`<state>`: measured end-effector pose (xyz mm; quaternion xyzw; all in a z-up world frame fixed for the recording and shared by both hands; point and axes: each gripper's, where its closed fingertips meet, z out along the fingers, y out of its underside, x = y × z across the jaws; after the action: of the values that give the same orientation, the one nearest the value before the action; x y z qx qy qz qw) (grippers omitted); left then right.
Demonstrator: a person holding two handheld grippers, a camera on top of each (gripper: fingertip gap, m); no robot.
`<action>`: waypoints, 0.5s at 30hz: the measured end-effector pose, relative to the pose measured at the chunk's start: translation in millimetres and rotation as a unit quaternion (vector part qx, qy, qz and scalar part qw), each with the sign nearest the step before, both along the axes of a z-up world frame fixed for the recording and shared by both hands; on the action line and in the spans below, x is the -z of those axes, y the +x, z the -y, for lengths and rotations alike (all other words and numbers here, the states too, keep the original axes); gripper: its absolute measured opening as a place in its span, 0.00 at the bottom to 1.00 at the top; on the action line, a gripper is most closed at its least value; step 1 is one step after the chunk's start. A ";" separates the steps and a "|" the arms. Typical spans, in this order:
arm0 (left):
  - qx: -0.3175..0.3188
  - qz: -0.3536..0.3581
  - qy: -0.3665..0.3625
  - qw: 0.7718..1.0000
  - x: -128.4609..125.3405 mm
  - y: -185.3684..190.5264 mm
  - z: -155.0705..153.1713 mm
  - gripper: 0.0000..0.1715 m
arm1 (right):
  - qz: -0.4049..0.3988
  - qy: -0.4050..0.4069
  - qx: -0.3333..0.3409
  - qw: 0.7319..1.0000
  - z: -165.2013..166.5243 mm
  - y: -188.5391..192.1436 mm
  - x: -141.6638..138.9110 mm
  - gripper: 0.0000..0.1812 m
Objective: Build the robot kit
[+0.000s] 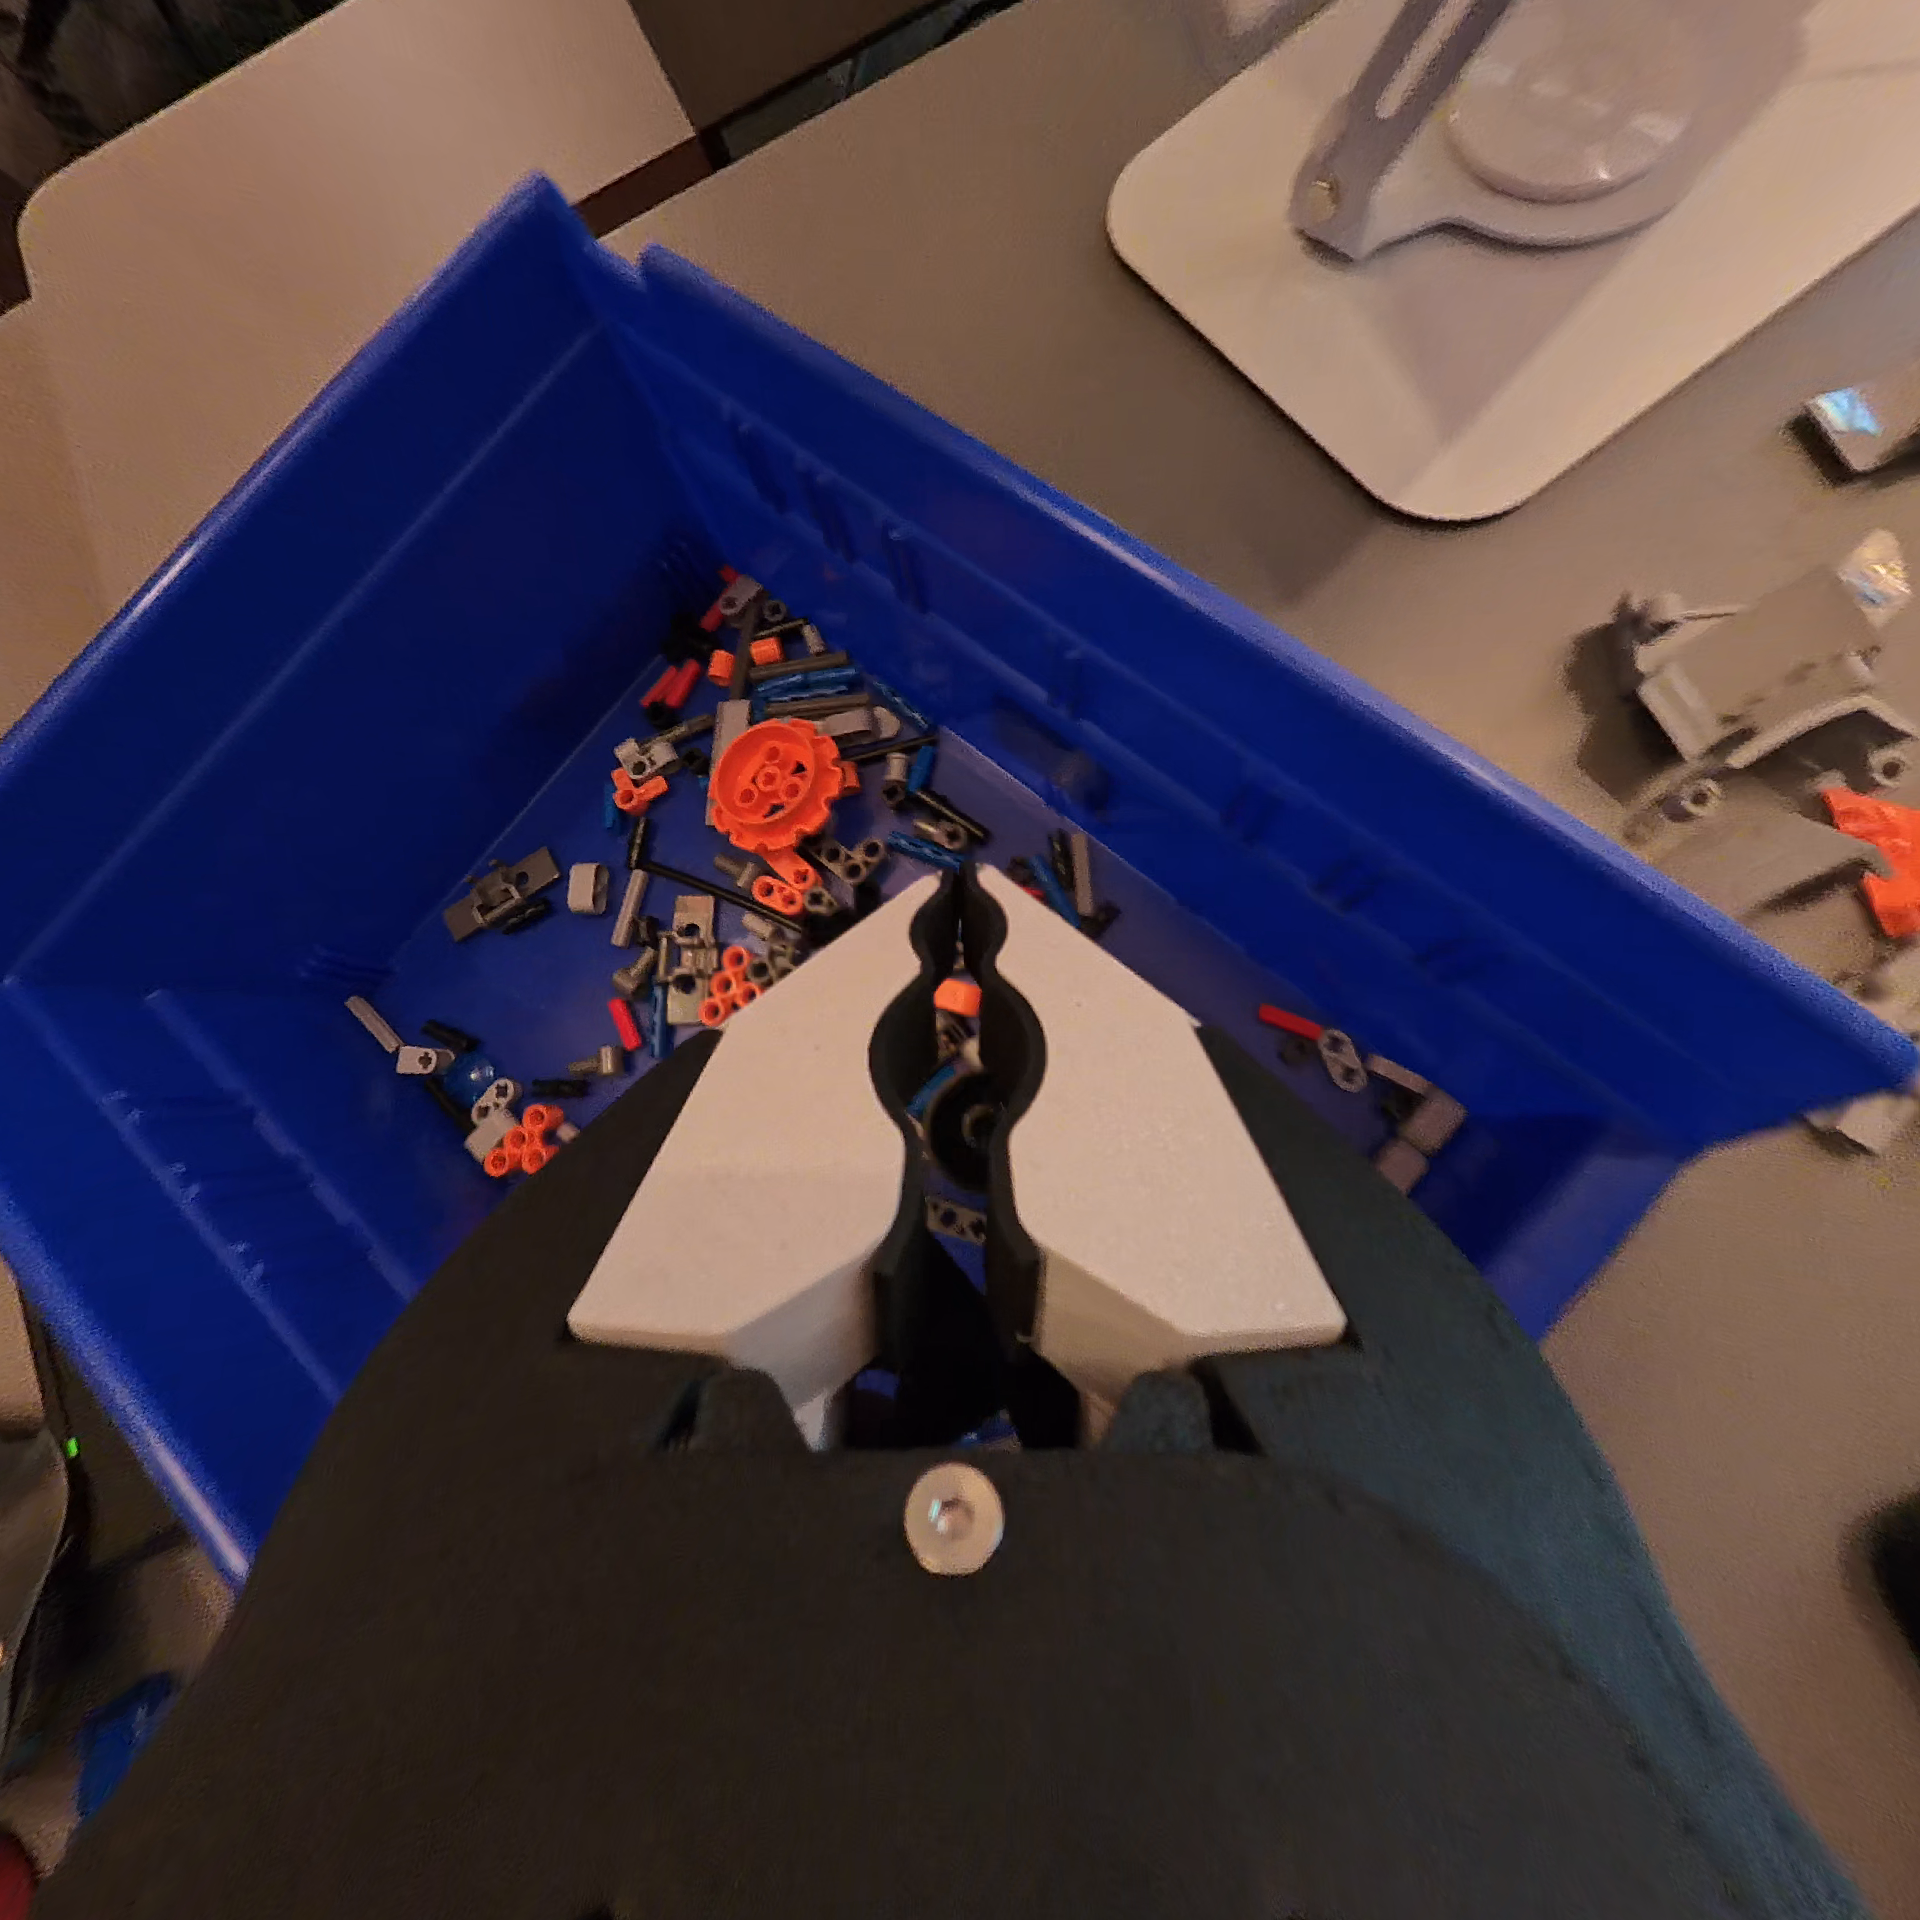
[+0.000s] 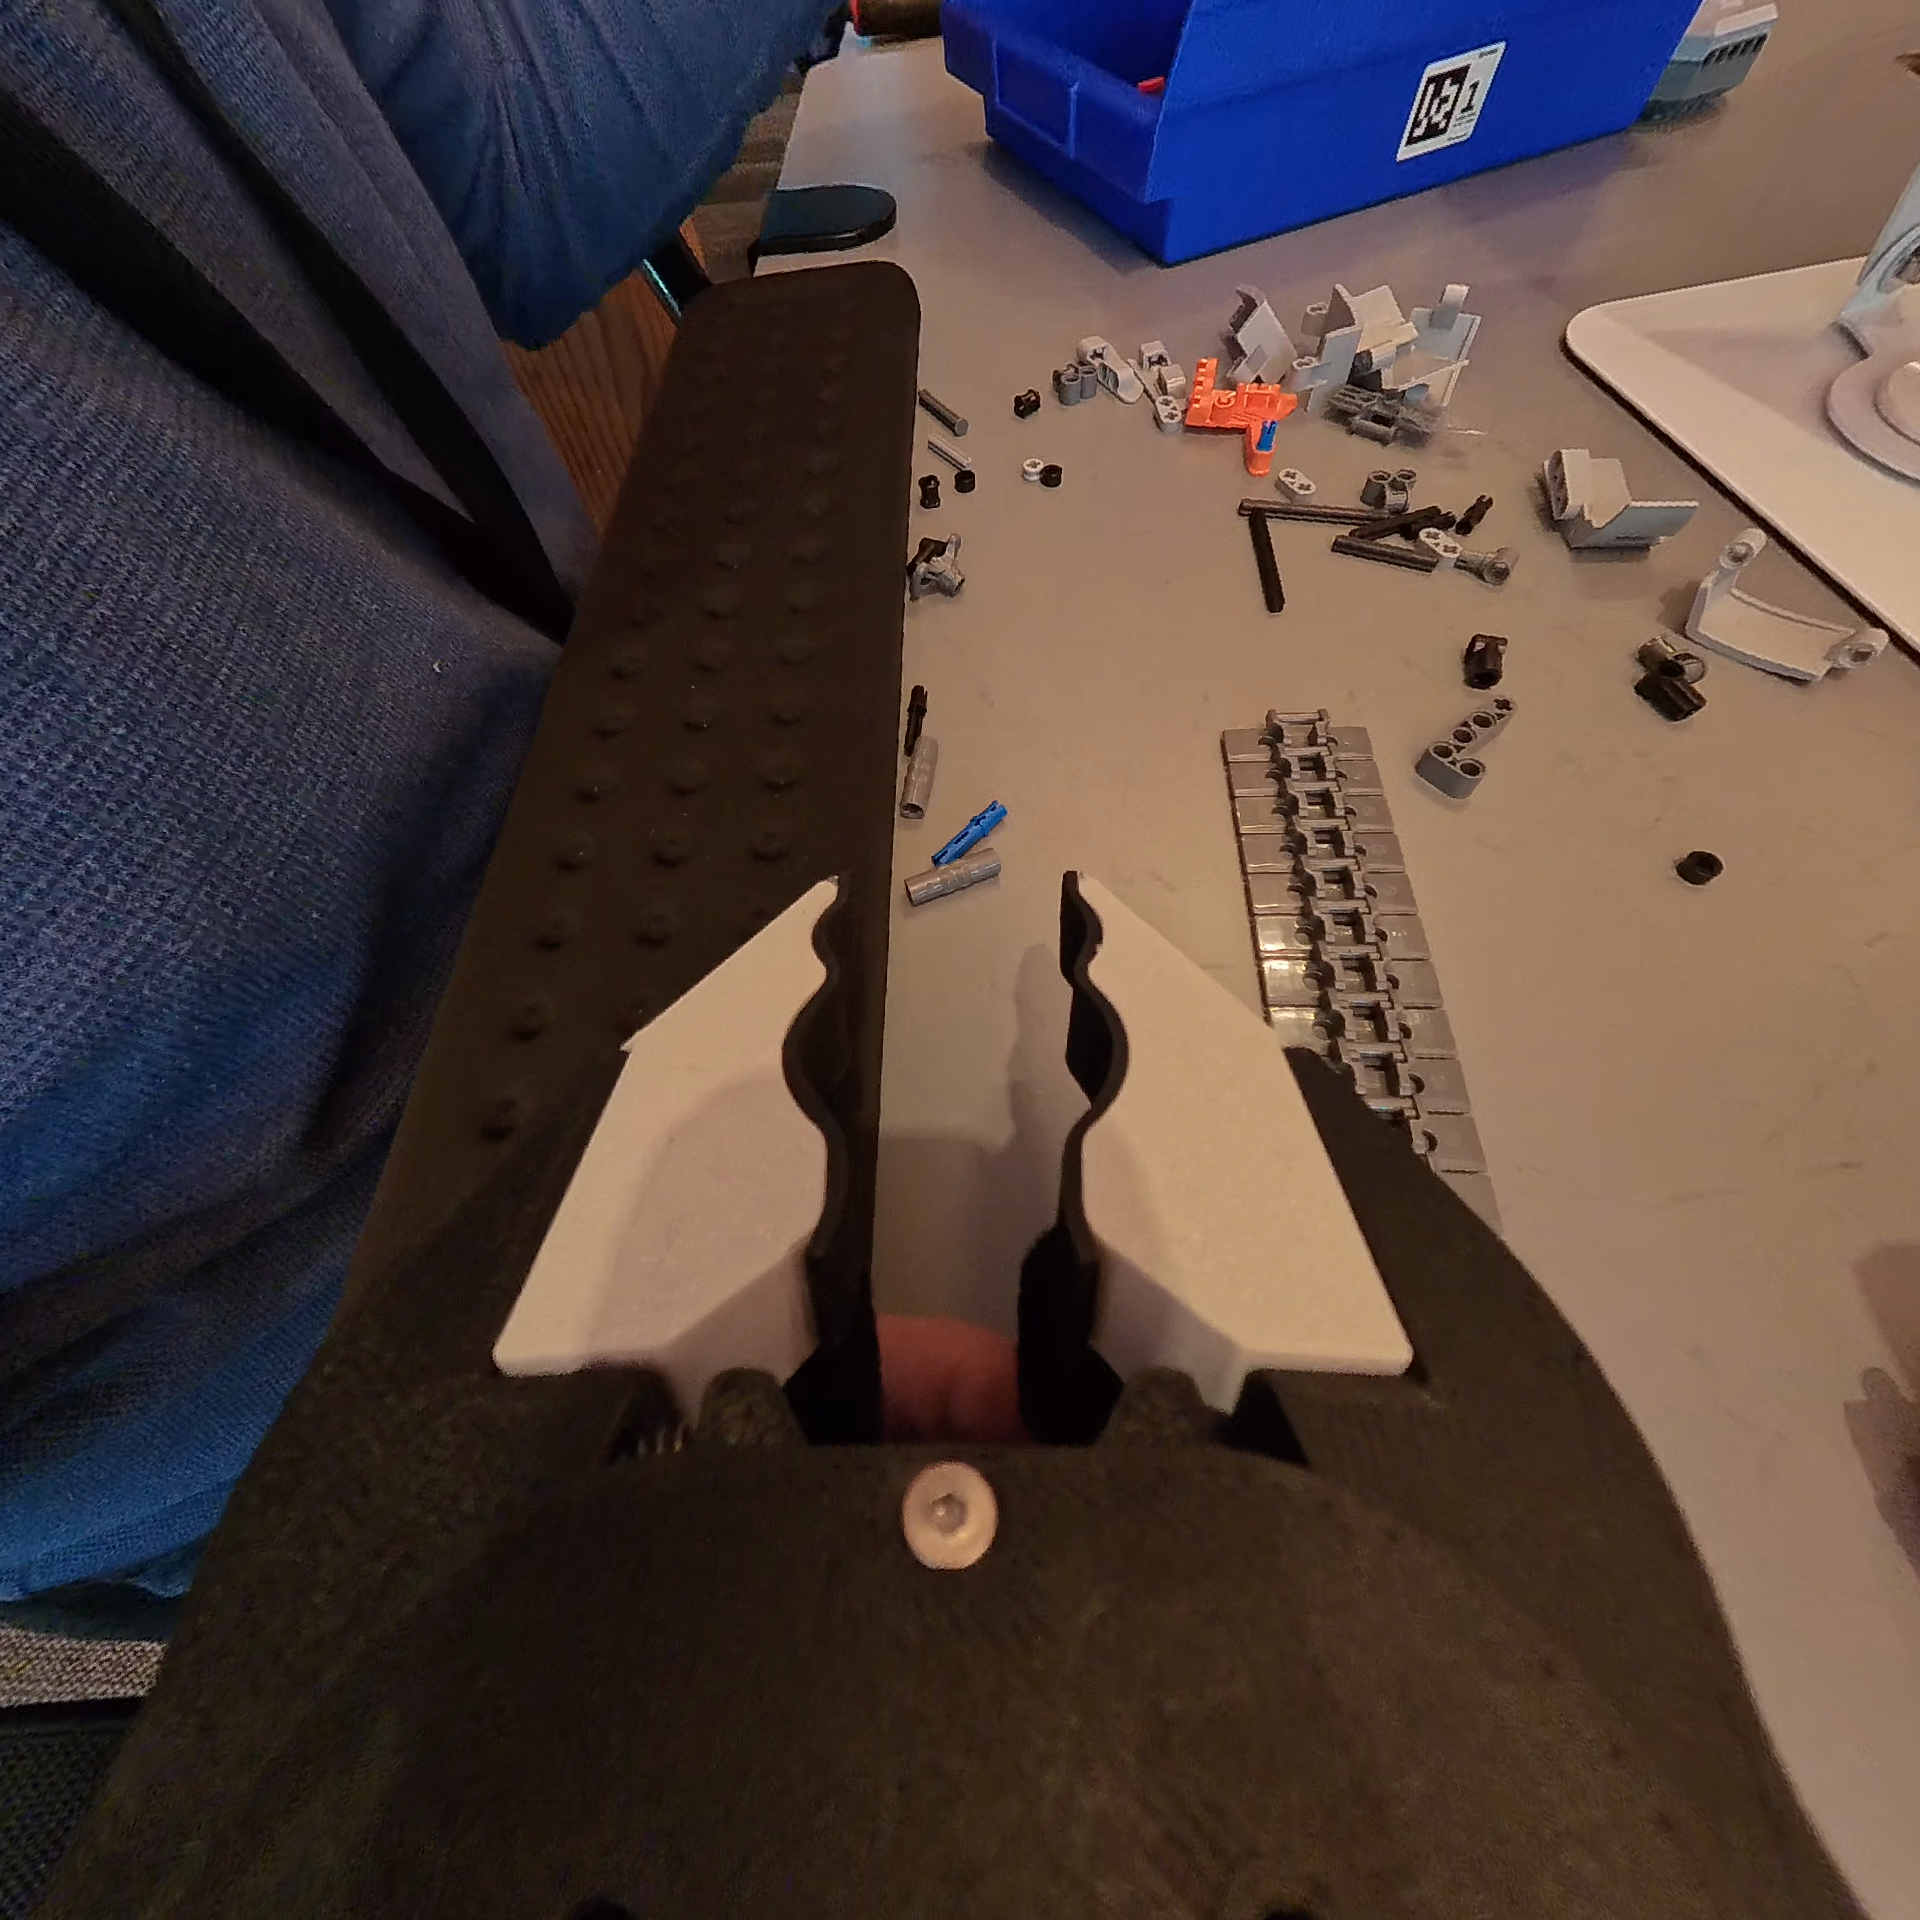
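Observation:
My left gripper (image 1: pixel 954 883) is shut, its tips together over the inside of a blue bin (image 1: pixel 1143 582). I see nothing between its tips. The bin floor holds many small building-toy parts, among them an orange toothed wheel (image 1: pixel 774 779). An orange bit (image 1: pixel 956 997) and a black wheel (image 1: pixel 966 1122) show through the hollows between the fingers, lying in the bin below. My right gripper (image 2: pixel 954 883) is open and empty above the grey table. Its left finger (image 2: pixel 727 1091) overlaps the edge of a black studded plate (image 2: pixel 727 623). A grey sleeve (image 2: pixel 951 876) and a blue pin (image 2: pixel 968 821) lie just beyond its tips.
A grey track chain (image 2: pixel 1340 935) lies right of the right gripper. Loose grey, black and orange parts (image 2: pixel 1242 405) are scattered farther off, before the blue bin (image 2: pixel 1299 125). A white stand base (image 1: pixel 1455 312) and a grey part assembly (image 1: pixel 1745 686) sit right of the bin. A person's blue clothing (image 2: pixel 260 727) is at the left. Tip to tip, the grippers are about 50 cm apart.

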<state>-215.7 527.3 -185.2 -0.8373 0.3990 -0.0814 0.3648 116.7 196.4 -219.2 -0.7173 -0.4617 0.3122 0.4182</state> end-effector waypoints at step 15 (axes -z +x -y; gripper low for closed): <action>-0.016 -0.127 -0.060 0.990 65.5 -14.7 -36.0 0.18 | 0.011 0.004 0.004 1.000 1.9 4.1 2.9 0.20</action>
<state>-230.4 563.3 -250.7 -0.8676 0.4227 0.0079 0.2620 120.8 194.5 -222.1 -0.7206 -0.4648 0.3009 0.4173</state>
